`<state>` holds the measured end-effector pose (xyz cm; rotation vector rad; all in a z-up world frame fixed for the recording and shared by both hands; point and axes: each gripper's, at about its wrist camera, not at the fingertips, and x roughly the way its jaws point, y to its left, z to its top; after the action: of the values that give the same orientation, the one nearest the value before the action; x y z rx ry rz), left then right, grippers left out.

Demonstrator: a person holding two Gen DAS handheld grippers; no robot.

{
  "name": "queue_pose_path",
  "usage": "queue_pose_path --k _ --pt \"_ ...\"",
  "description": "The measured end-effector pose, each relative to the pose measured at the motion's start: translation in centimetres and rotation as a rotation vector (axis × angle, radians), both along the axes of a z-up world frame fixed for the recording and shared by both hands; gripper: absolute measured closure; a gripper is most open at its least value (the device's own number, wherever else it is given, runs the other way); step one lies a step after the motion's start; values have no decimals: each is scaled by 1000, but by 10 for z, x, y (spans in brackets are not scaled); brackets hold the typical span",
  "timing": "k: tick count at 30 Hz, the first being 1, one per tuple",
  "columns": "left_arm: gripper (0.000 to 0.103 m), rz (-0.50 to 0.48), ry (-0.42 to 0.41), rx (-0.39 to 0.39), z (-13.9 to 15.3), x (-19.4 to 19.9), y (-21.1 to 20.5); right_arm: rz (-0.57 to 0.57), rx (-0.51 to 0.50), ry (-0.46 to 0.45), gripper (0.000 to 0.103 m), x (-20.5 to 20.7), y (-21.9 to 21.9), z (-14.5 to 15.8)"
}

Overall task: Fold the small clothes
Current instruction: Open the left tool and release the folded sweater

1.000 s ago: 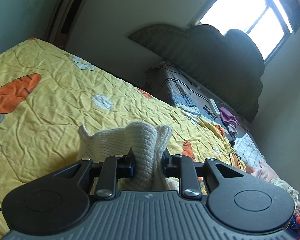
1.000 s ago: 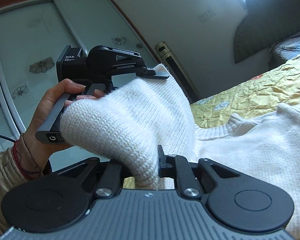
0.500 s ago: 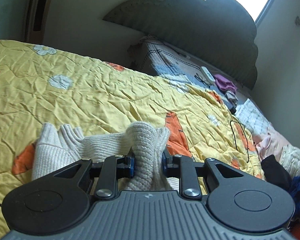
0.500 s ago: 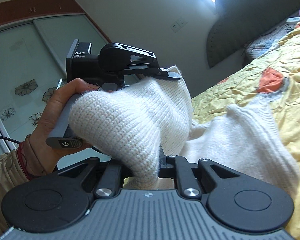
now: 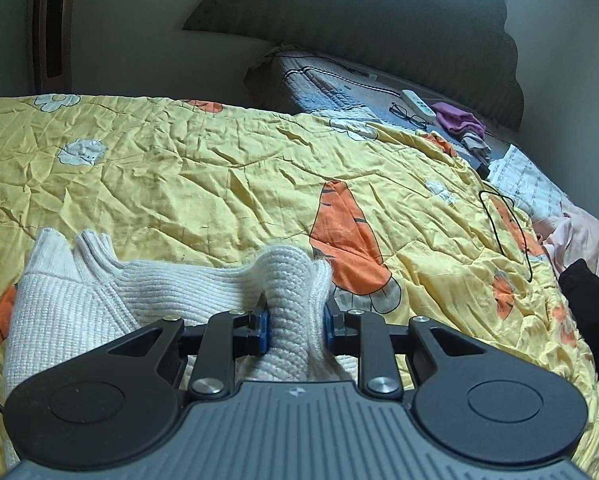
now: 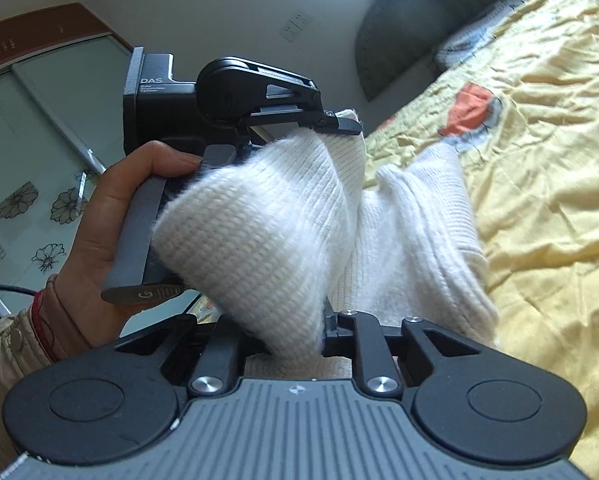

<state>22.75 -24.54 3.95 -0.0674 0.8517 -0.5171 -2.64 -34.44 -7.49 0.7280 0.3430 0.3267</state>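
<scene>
A white knit sweater [image 5: 79, 304] lies partly on the yellow carrot-print bedspread [image 5: 227, 184]. My left gripper [image 5: 293, 320] is shut on a bunched fold of it, just above the bed. In the right wrist view my right gripper [image 6: 291, 332] is shut on another fold of the same sweater [image 6: 267, 224], which stretches up to the left gripper [image 6: 339, 122] held in a hand. The rest of the sweater [image 6: 423, 224] drapes onto the bedspread [image 6: 539, 140].
A dark padded headboard [image 5: 379, 20] and a quilted pillow [image 5: 319, 84] are at the bed's far end. Glasses [image 5: 409, 114], a white power strip [image 5: 417, 102] and purple cloth [image 5: 457, 118] lie there. Loose clothes [image 5: 579, 248] pile at the right edge. A glass wardrobe door [image 6: 39, 160] stands behind.
Both grippers have carried the held sweater edge forward and down toward the bedspread. More of the sweater now rests on the bed, and the left view has tilted downward.
</scene>
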Motion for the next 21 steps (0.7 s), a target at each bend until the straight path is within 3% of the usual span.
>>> queue_pose_path --k 8,10,12,18,21 --pt "63 -54 -30 -25 -1 -7 -11 -17 4 19 71 1 -2 -1" --pt "42 -66 -63 -20 5 -12 -14 -25 13 25 62 1 -4 -3" --pt "31 -64 -107 -19 12 -19 -11 -24 24 29 62 2 -7 -5" --pt "29 -69 -192 40 21 -49 29 -43 85 28 61 0 -18 -11" --pt "22 -54 -252 79 18 -74 62 -46 114 25 60 0 -21 -13"
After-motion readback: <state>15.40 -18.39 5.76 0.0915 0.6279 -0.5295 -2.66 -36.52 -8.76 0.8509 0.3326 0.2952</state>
